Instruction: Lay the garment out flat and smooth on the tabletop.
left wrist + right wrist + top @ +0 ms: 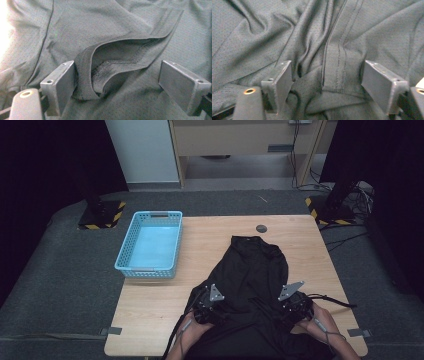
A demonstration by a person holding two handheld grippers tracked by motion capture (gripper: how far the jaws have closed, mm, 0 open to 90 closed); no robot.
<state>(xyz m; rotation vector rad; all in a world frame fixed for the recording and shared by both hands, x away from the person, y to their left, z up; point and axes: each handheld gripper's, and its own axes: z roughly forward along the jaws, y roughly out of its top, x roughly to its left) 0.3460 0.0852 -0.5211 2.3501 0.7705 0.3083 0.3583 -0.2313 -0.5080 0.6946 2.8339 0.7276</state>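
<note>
A black mesh garment (255, 265) lies crumpled on the wooden table (150, 315), reaching from the middle to the near edge. My left gripper (216, 309) rests on its near left part and my right gripper (289, 308) on its near right part. In the left gripper view the left gripper (117, 80) stands open. A curled ribbed band (85, 72) of the garment lies between the jaws, leaning on the left one and well apart from the right one. In the right gripper view the right gripper (327, 80) is open over a stitched seam (337, 72), and neither jaw presses on it.
A light blue plastic basket (146, 268) with nothing in it stands at the table's left edge. A small dark round cap (261, 228) sits in the tabletop near the far edge. Grey carpet surrounds the table, with cables and stand bases at the back.
</note>
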